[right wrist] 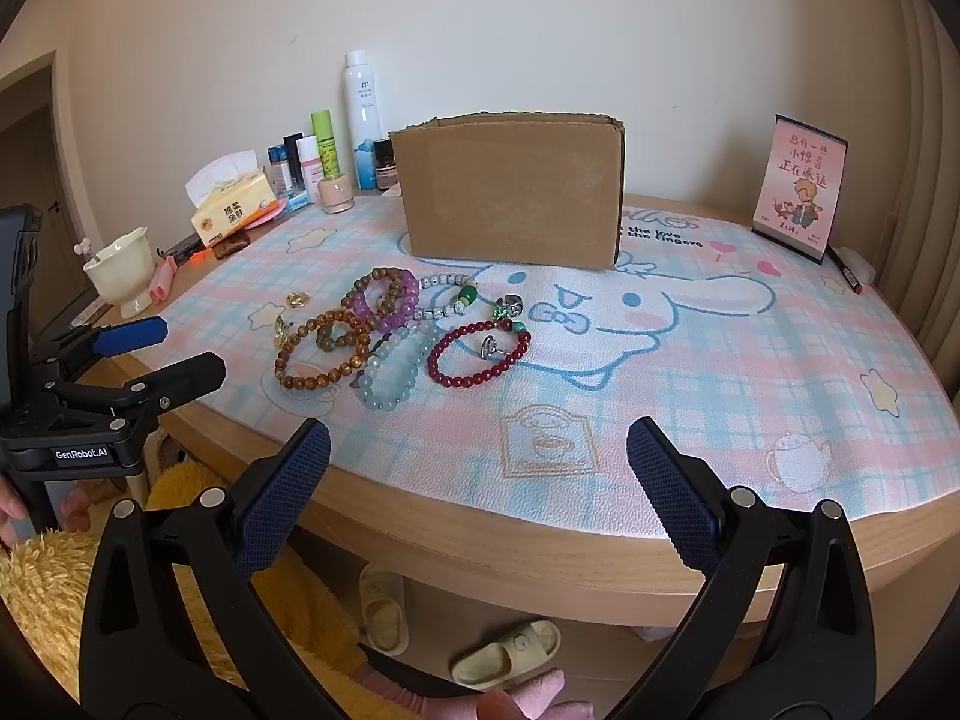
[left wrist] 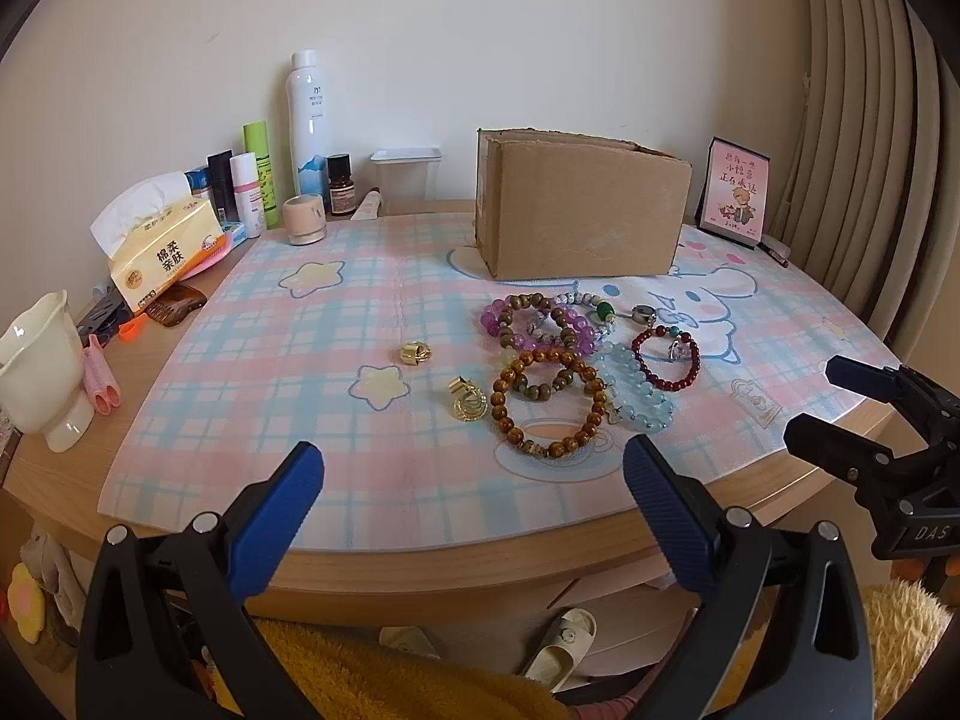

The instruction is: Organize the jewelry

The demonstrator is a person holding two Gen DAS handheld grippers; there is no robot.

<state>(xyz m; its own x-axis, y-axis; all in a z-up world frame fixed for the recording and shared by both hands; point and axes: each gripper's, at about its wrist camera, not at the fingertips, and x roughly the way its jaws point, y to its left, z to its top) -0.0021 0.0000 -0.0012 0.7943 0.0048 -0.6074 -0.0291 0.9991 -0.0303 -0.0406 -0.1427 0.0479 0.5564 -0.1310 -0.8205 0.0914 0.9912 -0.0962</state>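
A heap of bead bracelets lies on the plaid mat: a brown wooden one (left wrist: 545, 403) (right wrist: 320, 358), a purple one (left wrist: 579, 330) (right wrist: 391, 303), a pale blue one (left wrist: 637, 389) (right wrist: 393, 376) and a dark red one (left wrist: 666, 359) (right wrist: 479, 354). Two gold earrings (left wrist: 416, 353) (left wrist: 468, 399) rest left of the heap. An open cardboard box (left wrist: 581, 210) (right wrist: 513, 192) stands behind. My left gripper (left wrist: 471, 483) (right wrist: 165, 348) hangs open over the table's near edge, empty. Further right, my right gripper (right wrist: 478, 468) (left wrist: 840, 399) is open and empty too.
Bottles (left wrist: 307, 120), a tissue pack (left wrist: 162, 246), a cream cup (left wrist: 39, 360) and hair clips crowd the table's left side. A pink card (right wrist: 801, 186) stands at the back right. Slippers (right wrist: 510, 651) lie on the floor below the table edge (right wrist: 540, 552).
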